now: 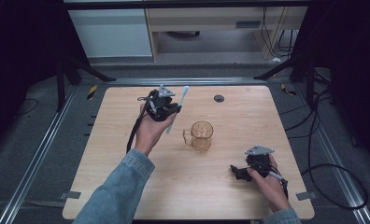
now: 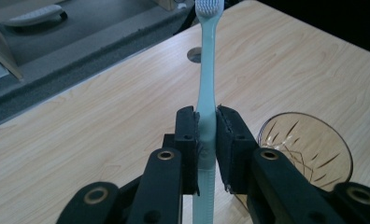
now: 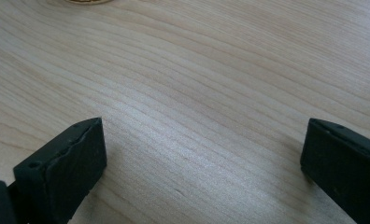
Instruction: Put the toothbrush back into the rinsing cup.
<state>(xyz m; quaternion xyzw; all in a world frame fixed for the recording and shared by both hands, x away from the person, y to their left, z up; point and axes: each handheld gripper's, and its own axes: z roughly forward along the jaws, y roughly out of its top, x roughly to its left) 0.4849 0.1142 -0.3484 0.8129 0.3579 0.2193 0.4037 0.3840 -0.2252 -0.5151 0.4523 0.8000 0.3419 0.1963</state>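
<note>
Two black two-jaw claws are at work over the pale wooden table (image 1: 127, 186), and parts of each are hard to read. In the left gripper view the left claw (image 2: 206, 144) is clenched on the handle of a pale mint-green plastic toothbrush (image 2: 206, 84); the lower end of the handle drops out of sight between the jaw arms, and the white bristle head is cut off at the top edge. From above, the left claw (image 1: 170, 111) hides the middle of the toothbrush (image 1: 181, 96), with the head poking out beyond it toward the far edge and the tail slanting down below it. Just off that claw's right side, below its jaws, stands an amber cut-glass mug with a handle (image 1: 201, 135), its rim partly covered by the right jaw arm in the left gripper view (image 2: 309, 144). Ahead of the left claw lies a small dark round hole in the tabletop (image 1: 219, 98), with bare wood around it up to the far edge. The right claw (image 1: 234, 171), held low near the front right corner, is released, its jaws spread wide over bare wood grain in the right gripper view (image 3: 202, 158); a sliver of the mug's amber base shows at that view's top edge. Open table lies between the right claw and the mug.
</note>
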